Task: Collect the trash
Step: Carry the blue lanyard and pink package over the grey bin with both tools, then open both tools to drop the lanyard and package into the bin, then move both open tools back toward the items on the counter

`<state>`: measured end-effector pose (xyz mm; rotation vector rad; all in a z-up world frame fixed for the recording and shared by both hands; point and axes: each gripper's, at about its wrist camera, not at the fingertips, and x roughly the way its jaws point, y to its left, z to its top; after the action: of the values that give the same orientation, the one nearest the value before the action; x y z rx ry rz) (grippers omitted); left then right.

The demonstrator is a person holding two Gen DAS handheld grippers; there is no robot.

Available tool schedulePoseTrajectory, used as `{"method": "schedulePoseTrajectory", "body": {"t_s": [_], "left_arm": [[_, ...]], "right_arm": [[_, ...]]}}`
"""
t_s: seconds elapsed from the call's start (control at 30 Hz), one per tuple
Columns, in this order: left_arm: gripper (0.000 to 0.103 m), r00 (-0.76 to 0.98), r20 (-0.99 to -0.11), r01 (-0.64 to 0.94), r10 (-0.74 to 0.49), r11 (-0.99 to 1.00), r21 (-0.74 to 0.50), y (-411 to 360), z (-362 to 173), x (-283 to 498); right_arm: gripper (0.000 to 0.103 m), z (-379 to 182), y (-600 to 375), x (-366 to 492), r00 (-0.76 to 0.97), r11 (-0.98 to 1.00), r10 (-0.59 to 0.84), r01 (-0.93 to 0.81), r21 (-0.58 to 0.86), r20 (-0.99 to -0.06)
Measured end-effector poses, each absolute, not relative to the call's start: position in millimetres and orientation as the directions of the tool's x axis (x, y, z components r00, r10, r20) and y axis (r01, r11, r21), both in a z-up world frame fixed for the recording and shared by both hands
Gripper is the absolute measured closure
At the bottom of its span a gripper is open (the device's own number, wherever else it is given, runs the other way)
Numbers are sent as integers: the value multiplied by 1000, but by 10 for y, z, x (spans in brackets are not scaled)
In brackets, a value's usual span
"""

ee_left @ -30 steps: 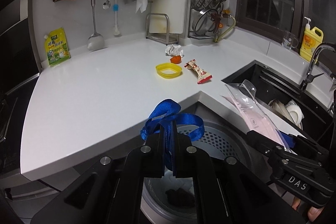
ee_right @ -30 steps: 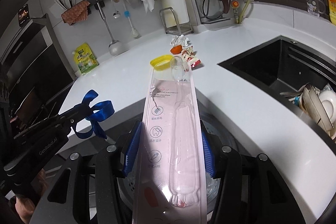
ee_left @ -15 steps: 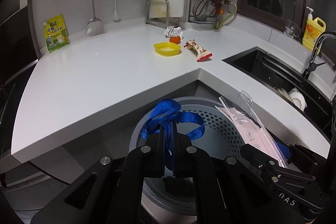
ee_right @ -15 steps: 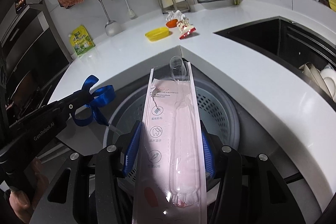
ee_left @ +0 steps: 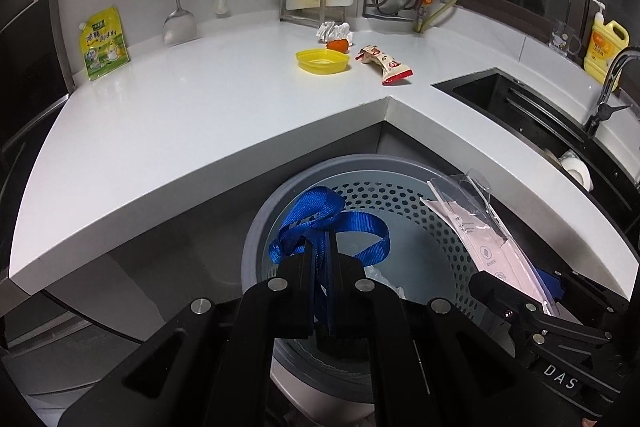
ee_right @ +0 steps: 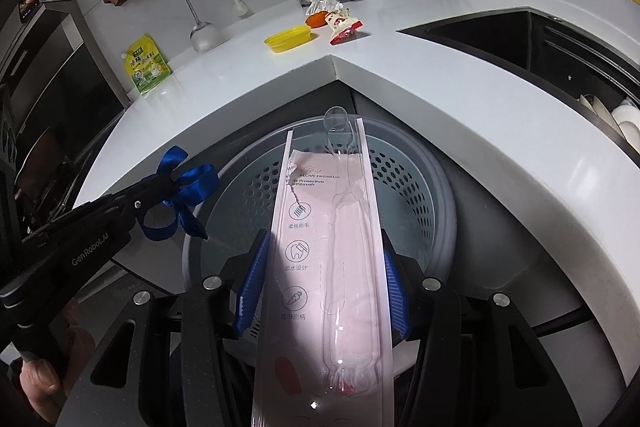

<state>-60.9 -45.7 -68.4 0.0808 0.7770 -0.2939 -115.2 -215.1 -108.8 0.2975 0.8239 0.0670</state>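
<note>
My left gripper (ee_left: 323, 247) is shut on a blue ribbon (ee_left: 320, 223), whose loops hang over the left side of a grey perforated bin (ee_left: 400, 187) on the floor below the counter corner. The ribbon (ee_right: 188, 183) and left gripper (ee_right: 158, 183) also show in the right wrist view. My right gripper (ee_right: 324, 247) is shut on a long pink toothbrush package (ee_right: 324, 247) in clear plastic, pointing out over the bin (ee_right: 404, 179). The package (ee_left: 484, 247) shows in the left wrist view too. Pale trash lies in the bin's bottom.
On the white counter (ee_left: 200, 107) lie a yellow lid (ee_left: 322, 61), a red snack wrapper (ee_left: 384, 63), an orange piece (ee_left: 338, 45) and crumpled white paper (ee_left: 334, 31). A green pouch (ee_left: 105, 43) leans on the wall. The sink (ee_left: 520, 107) is right.
Both grippers have sunk toward the bin with the ribbon and the package still held. The bin now fills more of both views and the counter sits higher.
</note>
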Motion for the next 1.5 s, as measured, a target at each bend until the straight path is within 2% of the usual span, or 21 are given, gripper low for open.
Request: {"method": "schedulePoseTrajectory", "body": {"t_s": [0.87,0.93,0.97,1.03,1.07,1.5], "left_arm": [[96,639,-737,264,-220,963,-58,-389,-836,-475],[84,640,-737,262,-216,964,-55,-375,-839,-482],[77,641,-737,258,-214,965,-55,-366,-838,-482],[44,649,-729,245,-217,967,-69,-327,-822,-487],[41,660,-719,239,-218,968,-74,-306,-805,-498],[36,677,-703,234,-219,969,-76,-256,-723,-499]], "right_arm": [[51,-1218,-2202,-1031,657,948,184,78,309,-731],[43,-1208,-2212,-1039,663,947,181,83,311,-726],[42,-1198,-2223,-1045,666,946,182,83,314,-723],[38,-1182,-2235,-1062,671,945,181,85,317,-719],[38,-1174,-2242,-1069,675,944,181,85,319,-716],[38,-1115,-2239,-1114,689,942,184,82,327,-701]]}}
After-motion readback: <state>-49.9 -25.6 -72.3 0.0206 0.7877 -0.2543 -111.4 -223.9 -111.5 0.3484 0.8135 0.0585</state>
